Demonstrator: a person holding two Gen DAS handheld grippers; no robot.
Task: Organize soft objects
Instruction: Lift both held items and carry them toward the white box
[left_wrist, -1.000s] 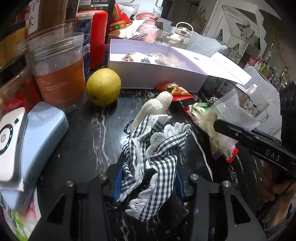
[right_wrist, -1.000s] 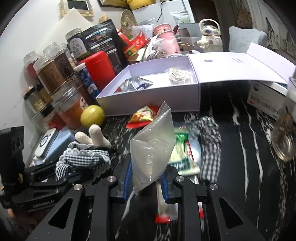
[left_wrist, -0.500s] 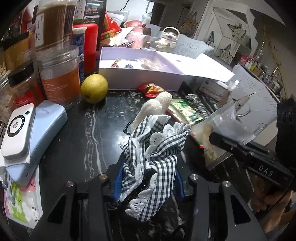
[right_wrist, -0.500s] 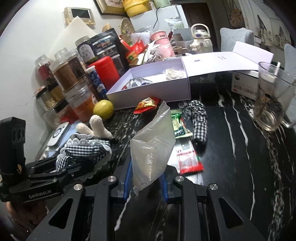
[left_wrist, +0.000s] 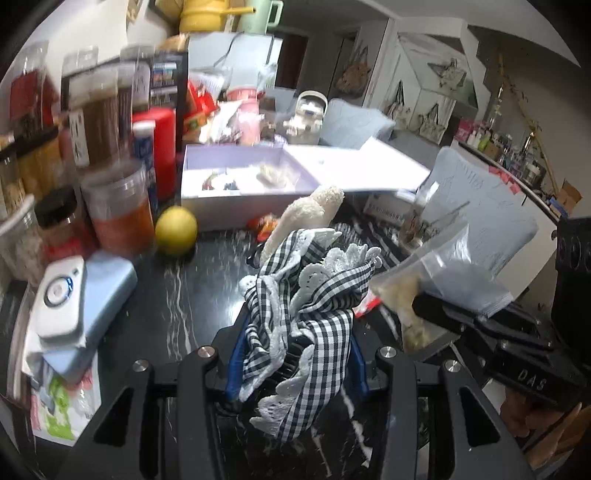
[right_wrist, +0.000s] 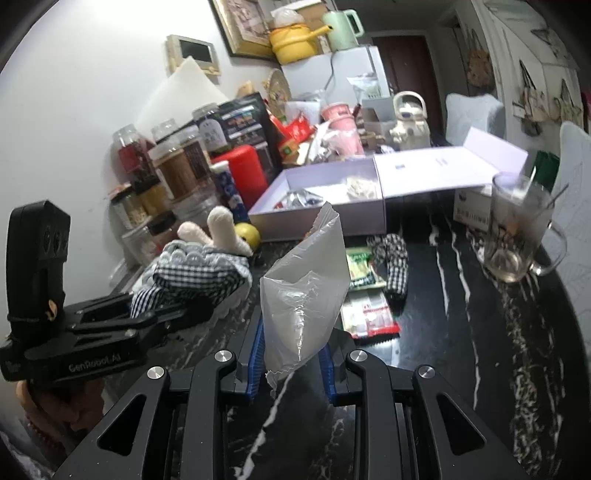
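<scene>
Tools in both of the person's hands are carrying soft items above the dark marbled worktop (right_wrist: 480, 332): the left tool (left_wrist: 295, 363) is clamped on a bundle of black-and-white checked cloth with lace trim (left_wrist: 310, 295), a cream plush piece (left_wrist: 314, 214) poking out of its top, while the right tool (right_wrist: 293, 363) is pinching the lower edge of a clear plastic bag (right_wrist: 306, 280), which is standing up between its fingers. Both loads are hanging clear of the worktop, so the step in hand appears to be the carry toward a place to set them down. The open lilac box (right_wrist: 321, 218), already holding a few small things, is sitting ahead against the clutter and seems the likely destination; the next move is probably calling for each load to be brought over the box wall and let go inside. Standing in the way are a yellow fruit (left_wrist: 176, 230) near the box's corner, snack packets (right_wrist: 365, 295) and another checked cloth (right_wrist: 395, 258) lying on the worktop before it, and a glass mug (right_wrist: 517, 229) off to the right. Jars (right_wrist: 177, 170) are crowding the left side.
</scene>
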